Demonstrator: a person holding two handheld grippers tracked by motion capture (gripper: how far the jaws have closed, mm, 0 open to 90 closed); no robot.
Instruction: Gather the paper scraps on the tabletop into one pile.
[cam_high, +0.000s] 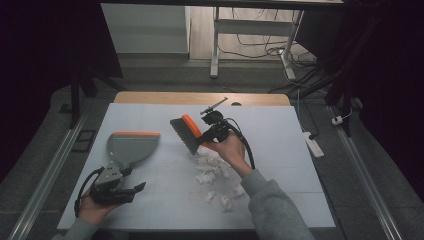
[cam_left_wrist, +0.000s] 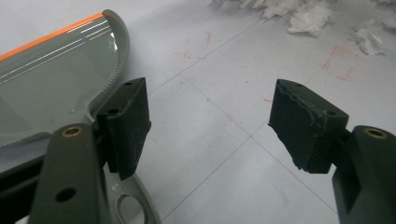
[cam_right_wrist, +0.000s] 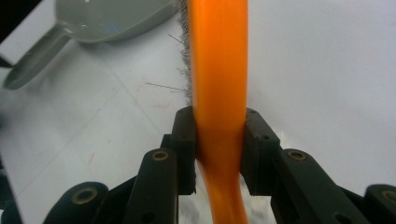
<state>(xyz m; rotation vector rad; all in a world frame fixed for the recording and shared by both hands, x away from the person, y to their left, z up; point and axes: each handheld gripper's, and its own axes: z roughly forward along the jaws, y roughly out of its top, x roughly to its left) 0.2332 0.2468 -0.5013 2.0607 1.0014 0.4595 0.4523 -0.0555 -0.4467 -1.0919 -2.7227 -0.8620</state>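
the right gripper, seen from the high view, is raised above the middle of the white surface with its jaws clamped on the orange handle of one hand brush; in the right gripper view the handle runs straight up between the two pads, pinched from both sides, with the grey bristles fringing its left edge. the brush head lies up and to the left of the hand, its long axis slanting from upper left to lower right, bristles facing down and left towards the dustpan. directly below and just right of the brush sits a loose heap of crumpled white paper scraps, with a few strays trailing towards the near edge; roughly seven or eight pieces, though the heap is too blurred to count exactly. one grey dustpan with an orange lip rests flat on the surface to the left, mouth towards the far edge, its handle pointing down towards the left gripper. that gripper's jaws stand wide apart and hold nothing; in the left gripper view the dustpan handle lies just beside and partly under the left pad, not between the two. the left gripper is thus the nearer to the dustpan, the right to the scraps, and the scraps lie well apart from the pan, to its right.
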